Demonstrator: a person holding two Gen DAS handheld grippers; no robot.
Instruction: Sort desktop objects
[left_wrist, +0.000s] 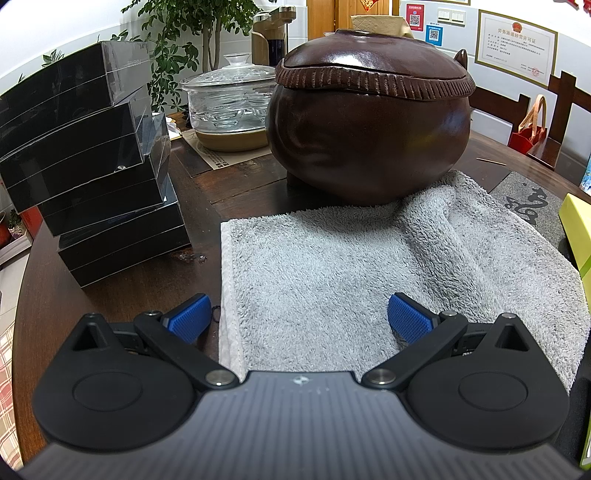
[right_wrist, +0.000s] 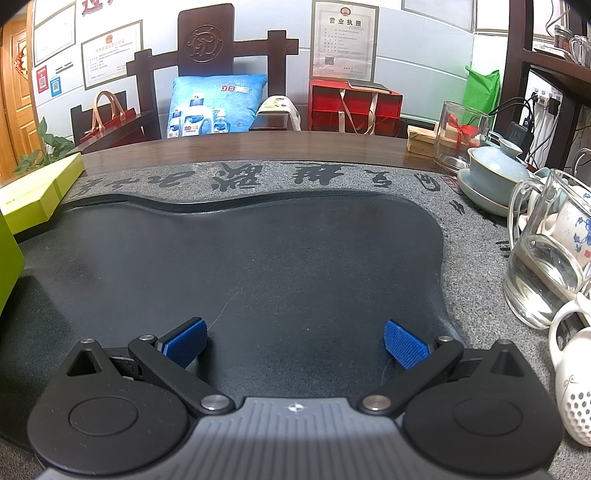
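My left gripper (left_wrist: 299, 314) is open just above a grey fluffy towel (left_wrist: 332, 266) spread on the dark wooden table; nothing sits between its blue pads (left_wrist: 188, 321). Behind the towel stands a large dark brown lidded pot (left_wrist: 369, 118), its base touching the towel's far edge. My right gripper (right_wrist: 295, 341) is open and empty over the sunken dark basin of a grey stone tea tray (right_wrist: 277, 251). A yellow-green box (right_wrist: 37, 192) rests on the tray's left edge and shows too in the left wrist view as the green box (left_wrist: 576, 229).
A leaning stack of black boxes (left_wrist: 92, 155) stands left of the towel. A lidded glass bowl (left_wrist: 229, 103) is behind it. On the tray's right are a glass pitcher (right_wrist: 546, 258), a pale blue lidded cup (right_wrist: 495, 173), a white teapot (right_wrist: 576, 384) and a glass jar (right_wrist: 458, 136).
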